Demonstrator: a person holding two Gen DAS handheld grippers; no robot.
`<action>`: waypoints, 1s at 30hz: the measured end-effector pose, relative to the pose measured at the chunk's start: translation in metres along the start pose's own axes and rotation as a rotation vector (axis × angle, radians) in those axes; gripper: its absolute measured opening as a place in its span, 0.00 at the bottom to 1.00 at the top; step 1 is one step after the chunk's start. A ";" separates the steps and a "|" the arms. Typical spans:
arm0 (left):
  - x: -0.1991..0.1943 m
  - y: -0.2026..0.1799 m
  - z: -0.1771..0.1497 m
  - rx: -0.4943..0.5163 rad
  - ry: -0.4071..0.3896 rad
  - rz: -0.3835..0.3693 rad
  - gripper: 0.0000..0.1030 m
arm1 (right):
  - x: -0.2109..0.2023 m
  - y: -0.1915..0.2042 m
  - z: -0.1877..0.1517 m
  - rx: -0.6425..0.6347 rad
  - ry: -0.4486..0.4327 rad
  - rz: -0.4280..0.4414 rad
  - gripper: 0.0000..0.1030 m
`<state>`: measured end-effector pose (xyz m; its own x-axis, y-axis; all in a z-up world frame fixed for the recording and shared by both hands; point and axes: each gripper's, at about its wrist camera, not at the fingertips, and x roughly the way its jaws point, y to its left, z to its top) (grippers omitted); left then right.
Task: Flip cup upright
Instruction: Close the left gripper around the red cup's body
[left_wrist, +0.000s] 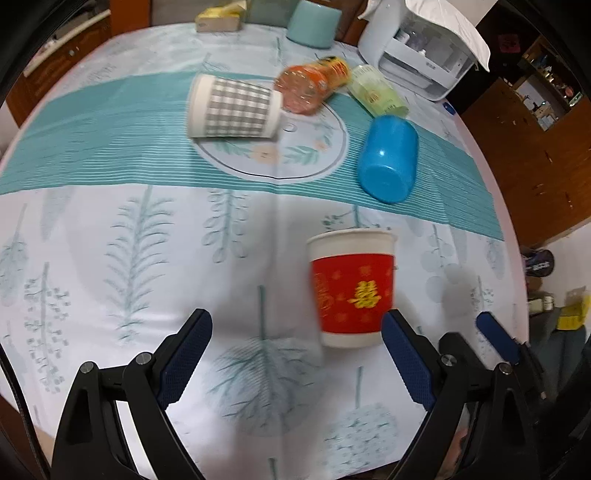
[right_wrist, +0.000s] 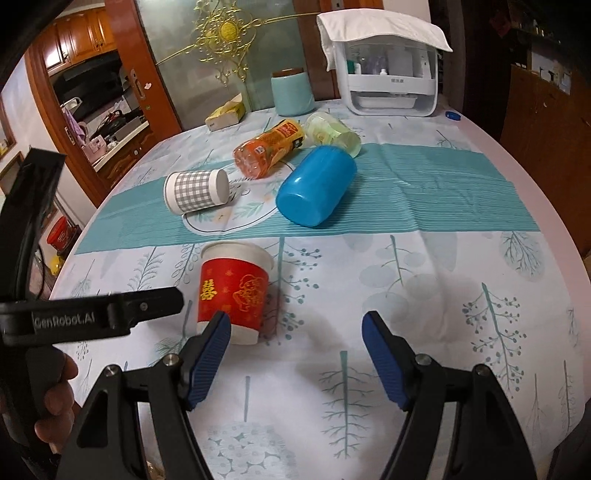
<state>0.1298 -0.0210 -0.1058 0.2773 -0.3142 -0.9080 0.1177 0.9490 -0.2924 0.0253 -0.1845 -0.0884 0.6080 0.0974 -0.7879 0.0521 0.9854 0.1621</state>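
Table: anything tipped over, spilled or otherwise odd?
Yes. The checked cup, blue cup, orange bottle and pale green jar all lie on their sides mid-table. Only the red cup stands upright. No spill visible. Both grippers are open, holding nothing.

left hand-held gripper (left_wrist: 297, 354) agape, right hand-held gripper (right_wrist: 295, 343) agape

A white plastic organiser box (right_wrist: 391, 79) with a white cloth (right_wrist: 384, 31) draped on top is standing at the far edge of the round table's leaf-printed tablecloth (right_wrist: 424, 295). A pale teal ceramic jar (right_wrist: 292, 92) is sitting just beside a yellow tissue pack (right_wrist: 226, 115). A small blue bottle cap (right_wrist: 453, 115) is lying near the organiser.
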 end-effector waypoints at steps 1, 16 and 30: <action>0.004 -0.002 0.003 -0.002 0.009 -0.013 0.89 | 0.001 -0.002 0.000 0.005 0.001 -0.001 0.72; 0.056 -0.022 0.032 -0.017 0.139 -0.114 0.81 | 0.021 -0.021 -0.003 0.034 0.042 -0.017 0.72; 0.067 -0.037 0.034 0.069 0.160 -0.071 0.57 | 0.028 -0.010 -0.014 0.052 0.026 0.000 0.72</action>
<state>0.1761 -0.0783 -0.1461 0.1114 -0.3672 -0.9235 0.1984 0.9187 -0.3414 0.0303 -0.1899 -0.1204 0.5868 0.1014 -0.8034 0.0938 0.9769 0.1918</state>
